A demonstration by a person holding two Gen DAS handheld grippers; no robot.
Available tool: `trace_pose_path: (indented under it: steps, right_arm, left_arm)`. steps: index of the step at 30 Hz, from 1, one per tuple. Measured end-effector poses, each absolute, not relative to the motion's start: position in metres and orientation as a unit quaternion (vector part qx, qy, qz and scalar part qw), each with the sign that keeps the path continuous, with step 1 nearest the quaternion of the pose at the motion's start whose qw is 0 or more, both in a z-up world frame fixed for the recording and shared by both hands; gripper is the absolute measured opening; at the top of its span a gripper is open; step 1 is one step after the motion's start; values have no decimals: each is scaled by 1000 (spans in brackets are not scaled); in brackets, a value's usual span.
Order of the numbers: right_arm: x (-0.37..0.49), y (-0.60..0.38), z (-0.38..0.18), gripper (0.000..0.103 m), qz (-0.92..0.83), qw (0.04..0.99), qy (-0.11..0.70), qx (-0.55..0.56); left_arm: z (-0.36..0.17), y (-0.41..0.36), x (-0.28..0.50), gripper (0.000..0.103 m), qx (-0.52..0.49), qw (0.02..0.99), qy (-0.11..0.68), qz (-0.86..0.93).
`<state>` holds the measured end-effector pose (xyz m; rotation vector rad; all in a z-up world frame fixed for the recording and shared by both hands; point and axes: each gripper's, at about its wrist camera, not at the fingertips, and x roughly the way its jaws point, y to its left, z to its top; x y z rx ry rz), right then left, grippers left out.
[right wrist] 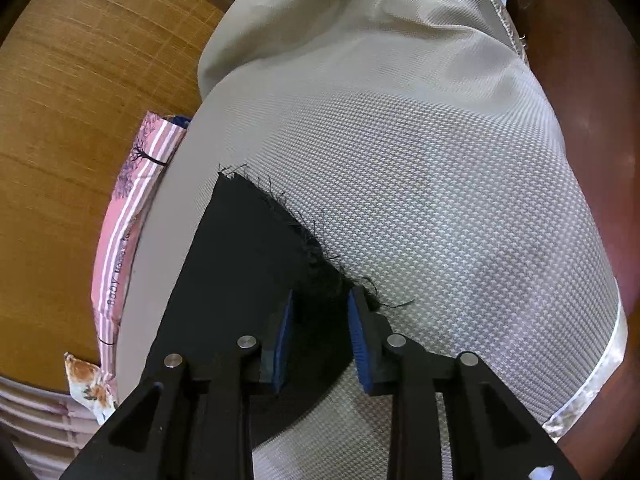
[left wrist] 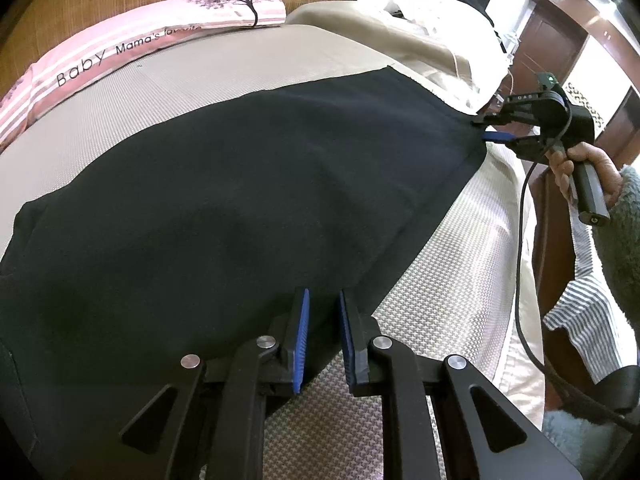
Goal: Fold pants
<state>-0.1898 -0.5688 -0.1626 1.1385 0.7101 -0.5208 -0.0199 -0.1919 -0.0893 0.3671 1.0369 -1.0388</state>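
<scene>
Where pants (left wrist: 224, 184) lie — mat (left wrist: 420, 280)

On the pink striped pillow (left wrist: 100, 60) at the head of the bed, dark letters read "Baby" and then "Mama's"; a third word follows, but its lower part is cut off by the bed cover and it cannot be read for sure. In the right wrist view the same pillow (right wrist: 116, 264) shows this line turned sideways; there "Baby" and "Mama's" are small but can be made out. On the black body of the right tongs (left wrist: 498, 130), small pale letters stand, maybe "DAS", too small to be sure.
</scene>
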Motion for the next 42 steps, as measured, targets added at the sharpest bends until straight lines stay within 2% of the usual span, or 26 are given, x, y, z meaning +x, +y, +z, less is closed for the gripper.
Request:
trace_pose_path:
  steps: [11,16,17,18,19,23,25,27,36,37,40,41,42]
  right_arm:
    - [-184,-563,-155,25,-205,758,308,537]
    - [-174,-565,-166,25,-216,755,324,527]
    - [-175,-566,-166,21,-218,755,318,531]
    - [-176,-567,-166,11,-219,753,314,535]
    - [-177,-568,-164,7,-216,754,309,538]
    - [-181,-559,-132,4,-214,788,293,498]
    - [-185,-554,-121,4,-222,795,288,486]
    - [-189,-550,-117,3,-231,798,289,476]
    - [-199,-544,-161,1,-280,767,333,471]
    - [-199,-545,-160,2,-281,763,334,476]
    - [-195,-548,-157,12,-273,757,350,479]
    - [-195,-549,-153,23,-276,752,354,483]
    - [-196,-549,-147,43,-298,745,359,477]
  left_arm:
    - [-90,-193,-19,17,164,727,472,-472]
    - [-91,-192,-18,17,160,726,473,-473]
    - [-91,-192,-17,17,159,726,473,-473]
    - [-91,-191,-17,17,159,726,473,-473]
    - [-90,-191,-17,17,160,726,473,-473]
    - [-88,-190,-17,15,158,727,469,-477]
    - [-88,-189,-17,6,154,723,469,-483]
    - [-86,-189,-20,4,158,718,468,-490]
    - [-89,-193,-27,3,176,696,476,-508]
    - [-89,-194,-26,3,176,695,478,-507]
    - [-88,-195,-28,3,177,694,478,-508]
    - [-88,-194,-28,3,178,694,478,-509]
    - [-87,-193,-29,3,177,692,477,-512]
